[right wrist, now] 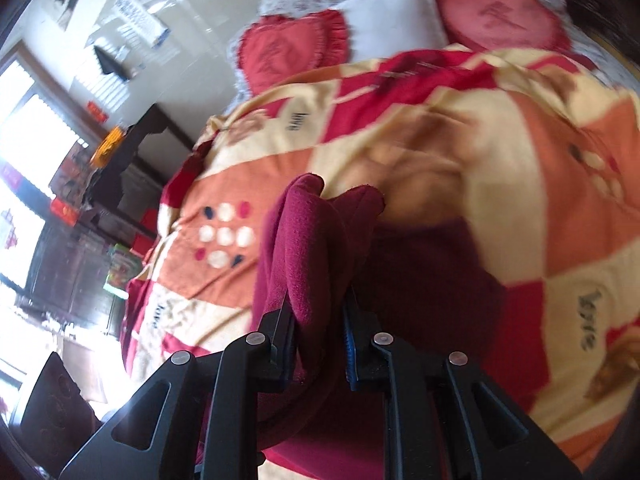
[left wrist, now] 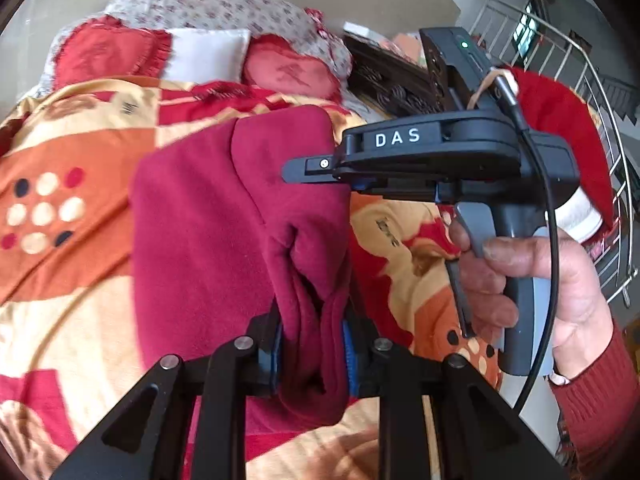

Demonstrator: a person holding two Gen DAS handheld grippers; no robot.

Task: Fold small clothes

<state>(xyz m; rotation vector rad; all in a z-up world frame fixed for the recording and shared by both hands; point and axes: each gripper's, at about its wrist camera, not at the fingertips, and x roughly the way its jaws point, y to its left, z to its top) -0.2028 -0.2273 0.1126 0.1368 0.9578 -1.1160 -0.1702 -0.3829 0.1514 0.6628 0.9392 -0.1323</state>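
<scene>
Between both tongs (left wrist: 312,344) (right wrist: 320,340), pinched tight: maroon fleece garment (left wrist: 224,216) over blanket (left wrist: 72,280).

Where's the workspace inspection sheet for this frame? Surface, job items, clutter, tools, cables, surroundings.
Surface: bed under a patchwork blanket, orange, cream and red.
Job's things: one dark red fleece garment, partly folded and bunched, lifted at both gripped ends.
Clutter: two red heart cushions, a white pillow and a floral pillow at the head of the bed.
Tools: left tool shut on the garment; right tool shut on the garment, held by a hand in a red sleeve.
Cables: one black cable looping off the right tool.
Surroundings: dark wooden furniture, bright window, metal railing.
</scene>
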